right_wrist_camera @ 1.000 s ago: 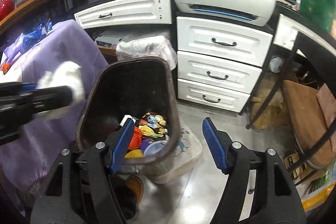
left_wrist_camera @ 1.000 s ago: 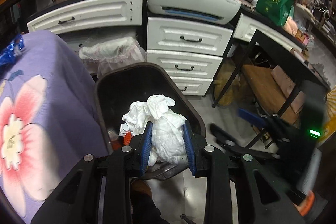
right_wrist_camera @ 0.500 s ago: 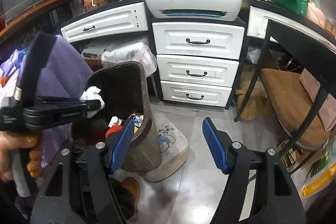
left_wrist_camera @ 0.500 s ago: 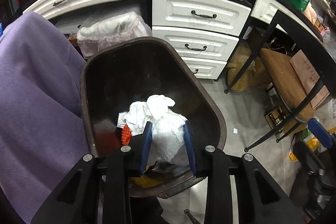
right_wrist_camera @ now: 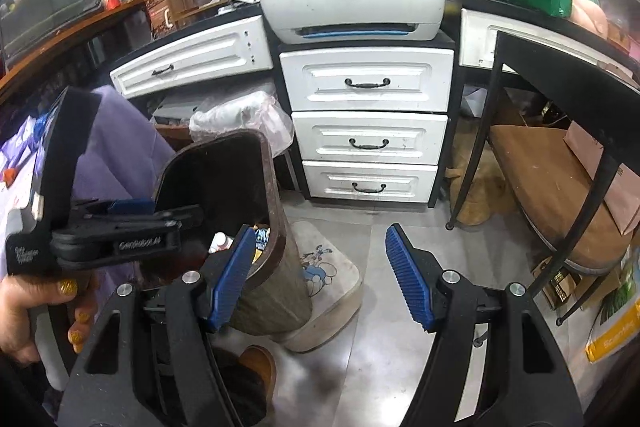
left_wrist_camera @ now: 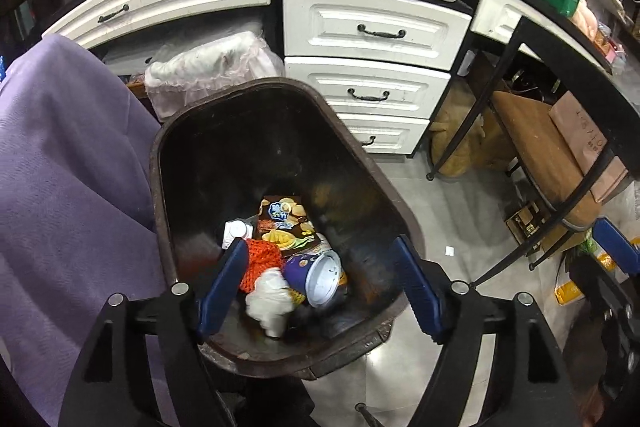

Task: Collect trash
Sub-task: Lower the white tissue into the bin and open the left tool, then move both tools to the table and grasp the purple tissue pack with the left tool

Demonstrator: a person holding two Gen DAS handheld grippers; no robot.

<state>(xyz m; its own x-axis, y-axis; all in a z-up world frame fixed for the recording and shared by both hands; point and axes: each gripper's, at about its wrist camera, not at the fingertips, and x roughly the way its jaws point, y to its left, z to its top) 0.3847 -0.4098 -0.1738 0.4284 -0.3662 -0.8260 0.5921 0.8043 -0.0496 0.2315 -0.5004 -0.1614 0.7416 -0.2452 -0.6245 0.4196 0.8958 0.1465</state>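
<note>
- White three-drawer cabinet [right_wrist_camera: 366, 125] with dark curved handles against the back wall; a grey-white printer [right_wrist_camera: 354, 9] sits on top.
- Purple cloth [left_wrist_camera: 68, 183] drapes over furniture at the left, touching the bin's left side.
- Dark brown plastic trash bin [left_wrist_camera: 384, 187] stands on the grey tile floor in front of the drawers, partly on a pale cartoon-print mat [right_wrist_camera: 332, 267].
- Black-framed stool with brown seat [right_wrist_camera: 548, 183] to the right, well apart from the bin.
- Left gripper [left_wrist_camera: 316, 283], black with blue pads, hangs over the bin mouth; jaws opening, nothing pressed between them.
- Right gripper [right_wrist_camera: 320, 275] sits beside the bin over the floor, jaws spread, empty.
- A hand [right_wrist_camera: 24, 315] grips the left gripper's handle.
- Crumpled white tissue wad [left_wrist_camera: 268, 301] is inside the bin, blurred, low between the left pads, touching neither.
- Under and beside it: purple can with white lid [left_wrist_camera: 316, 275], orange mesh [left_wrist_camera: 260, 261], printed snack wrapper [left_wrist_camera: 282, 223].
</note>
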